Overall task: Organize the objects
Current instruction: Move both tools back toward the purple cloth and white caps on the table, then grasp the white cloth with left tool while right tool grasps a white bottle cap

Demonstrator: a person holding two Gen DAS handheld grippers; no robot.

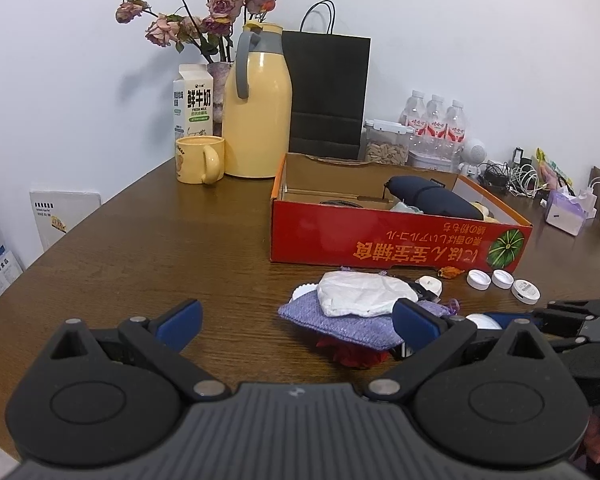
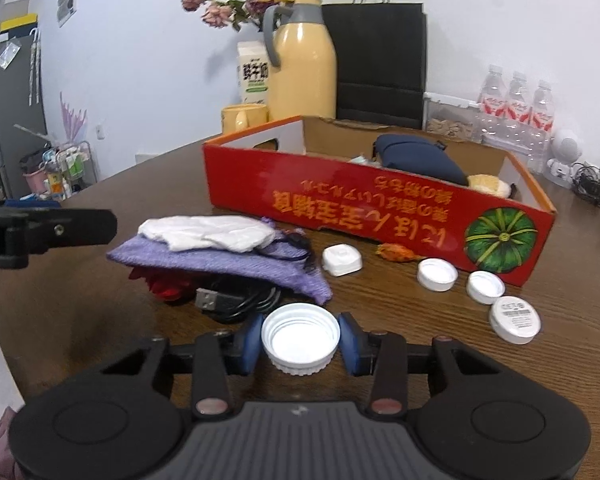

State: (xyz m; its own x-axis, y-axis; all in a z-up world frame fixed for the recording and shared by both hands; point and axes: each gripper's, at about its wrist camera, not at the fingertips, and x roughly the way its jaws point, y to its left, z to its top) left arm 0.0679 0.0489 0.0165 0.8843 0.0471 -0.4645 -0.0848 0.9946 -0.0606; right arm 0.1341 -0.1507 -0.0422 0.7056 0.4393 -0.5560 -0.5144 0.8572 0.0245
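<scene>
A brown wooden table fills most of the room in front of me, backed by a white wall. On it sits a long red cardboard box printed with a green pumpkin, open on top, holding a dark navy pouch and a small yellow plush thing I cannot make out. Behind the box stand a black paper bag, a pale yellow thermos jug, a milk carton, a yellow mug and a vase of dried roses.

In front of the box lies a purple knitted cloth with a crumpled white tissue on it, and a black USB cable tucked under its edge. To the right sit three white bottle caps near each other, and a square white piece.

The left gripper hangs over the table beside the cloth, its blue pads spread wide with nothing between them. The right gripper is clamped on a white bottle cap, open side up, pads pressing both sides, just in front of the cable.
</scene>
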